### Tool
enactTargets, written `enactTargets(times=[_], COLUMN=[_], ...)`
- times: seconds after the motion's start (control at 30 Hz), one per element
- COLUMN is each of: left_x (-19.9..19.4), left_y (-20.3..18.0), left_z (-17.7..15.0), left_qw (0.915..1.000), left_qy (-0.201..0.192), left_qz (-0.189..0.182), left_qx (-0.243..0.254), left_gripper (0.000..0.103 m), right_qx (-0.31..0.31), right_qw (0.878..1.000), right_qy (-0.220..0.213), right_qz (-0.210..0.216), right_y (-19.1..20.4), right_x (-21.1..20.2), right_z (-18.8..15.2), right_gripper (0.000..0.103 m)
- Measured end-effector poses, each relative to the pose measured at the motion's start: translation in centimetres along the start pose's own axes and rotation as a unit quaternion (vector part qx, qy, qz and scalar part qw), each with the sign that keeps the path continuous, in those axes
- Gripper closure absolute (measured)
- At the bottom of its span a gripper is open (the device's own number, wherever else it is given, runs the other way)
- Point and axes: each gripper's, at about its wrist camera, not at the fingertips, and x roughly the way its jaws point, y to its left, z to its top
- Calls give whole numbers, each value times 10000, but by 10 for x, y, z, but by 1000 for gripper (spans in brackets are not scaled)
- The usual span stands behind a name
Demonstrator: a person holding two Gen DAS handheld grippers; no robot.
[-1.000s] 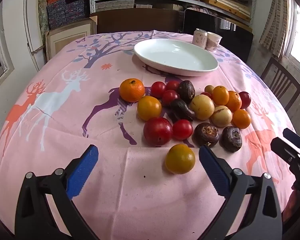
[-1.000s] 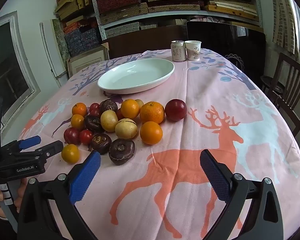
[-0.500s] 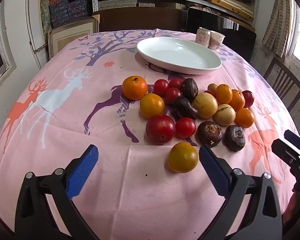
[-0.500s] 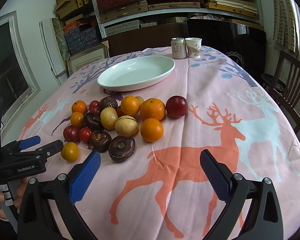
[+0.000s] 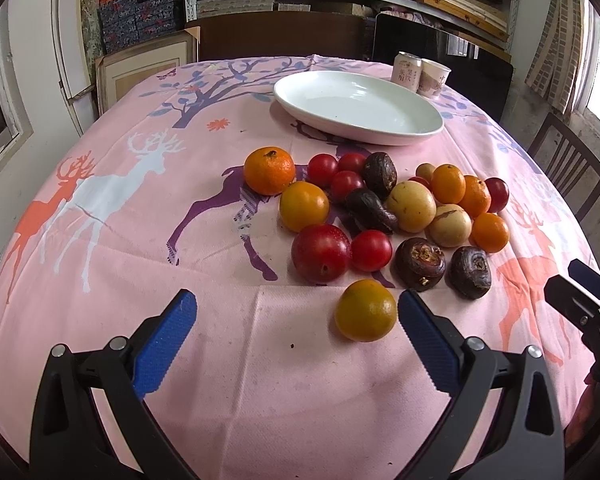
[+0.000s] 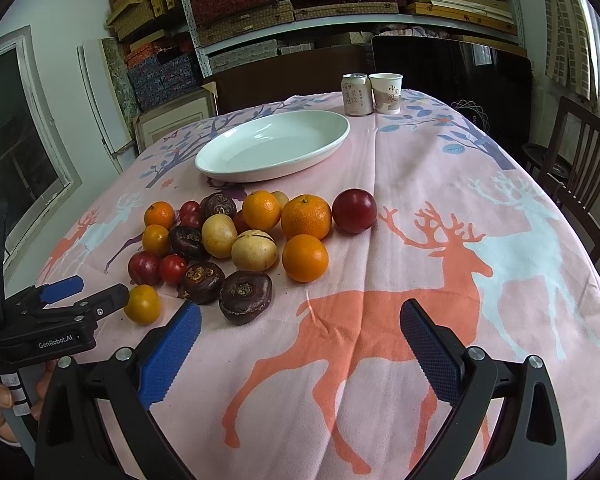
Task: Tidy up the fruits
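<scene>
A pile of fruit lies on the pink deer tablecloth [image 5: 100,280]: oranges, red plums, small tomatoes, pale yellow fruits and dark brown water chestnuts. A lone yellow-orange fruit [image 5: 365,310] [image 6: 142,304] lies nearest, just inside the right finger of my left gripper [image 5: 296,340], which is open and empty. An empty white oval plate [image 5: 358,106] [image 6: 274,146] stands behind the pile. My right gripper [image 6: 300,344] is open and empty, low over the cloth in front of the dark chestnuts [image 6: 246,297].
A drink can [image 6: 356,94] and a paper cup [image 6: 386,93] stand at the table's far edge behind the plate. A wooden chair [image 6: 580,168] stands at the right. Shelves with boxes fill the back wall.
Both grippers have moved slightly forward toward the fruit; the lone yellow-orange fruit now lies closer to my left gripper's right finger. Both stay open.
</scene>
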Motion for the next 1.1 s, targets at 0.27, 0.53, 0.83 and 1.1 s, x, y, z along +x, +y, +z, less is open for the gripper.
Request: enactTargets(times=[0.27,0.53,0.83,1.1], left_x=[2,2,2,2], left_y=[-4,-4,-4,-6], left_z=[1,2,1,0], left_qw=[10000,10000,10000,10000], left_qy=[32,41,28,27], left_qz=[6,14,2,15], left_qx=[61,86,77,61], left_gripper=[4,4,4,4], right_qx=[16,33,33,46], right_qw=[10000,10000,10000,10000], right_qy=[25,39,50,41], right_qz=[9,17,25,28], right_y=[0,0,0,-1], right_x=[1,3,3,3], right_z=[-1,-1,-1,-1], right_gripper=[3,3,3,3])
